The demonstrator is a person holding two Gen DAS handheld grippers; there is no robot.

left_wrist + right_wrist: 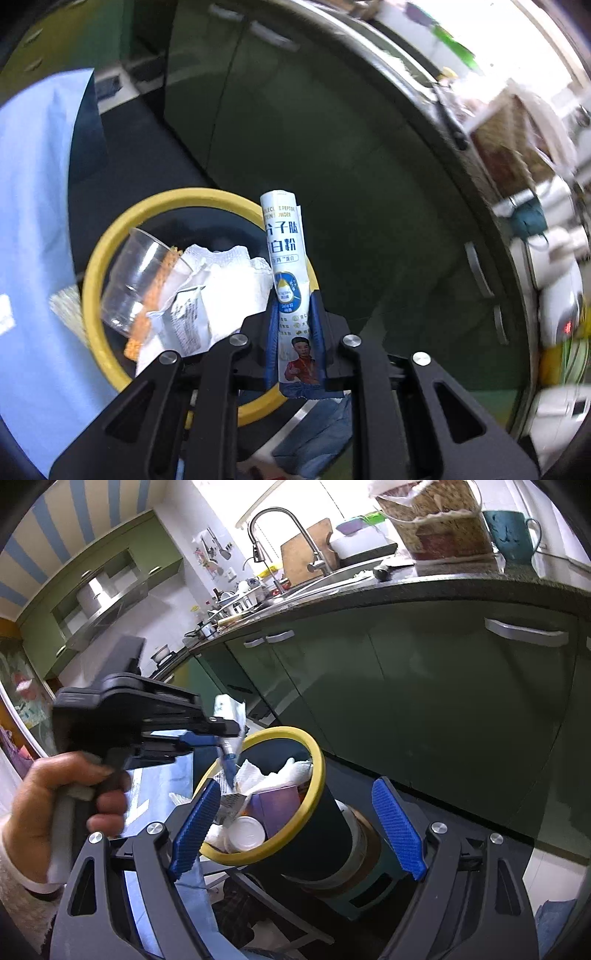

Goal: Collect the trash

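My left gripper (296,317) is shut on a white and blue powder sachet (286,258), which stands up between its blue pads. It hangs over the right rim of a dark bin with a yellow rim (92,280). Inside the bin lie a clear plastic cup (136,280), crumpled paper towels (229,280) and a small wrapper (188,317). In the right wrist view the left gripper (227,744) with the sachet (229,709) hovers above the same bin (317,775), held by a hand (55,805). My right gripper (299,830) is open around the bin's near side, touching nothing.
Dark green cabinet doors (424,709) stand right behind the bin, under a dark countertop (443,587) with a sink, a basket and a teal mug (511,535). A blue cloth (33,221) lies left of the bin. A white lidded pot (246,834) and purple box (280,805) sit in the bin.
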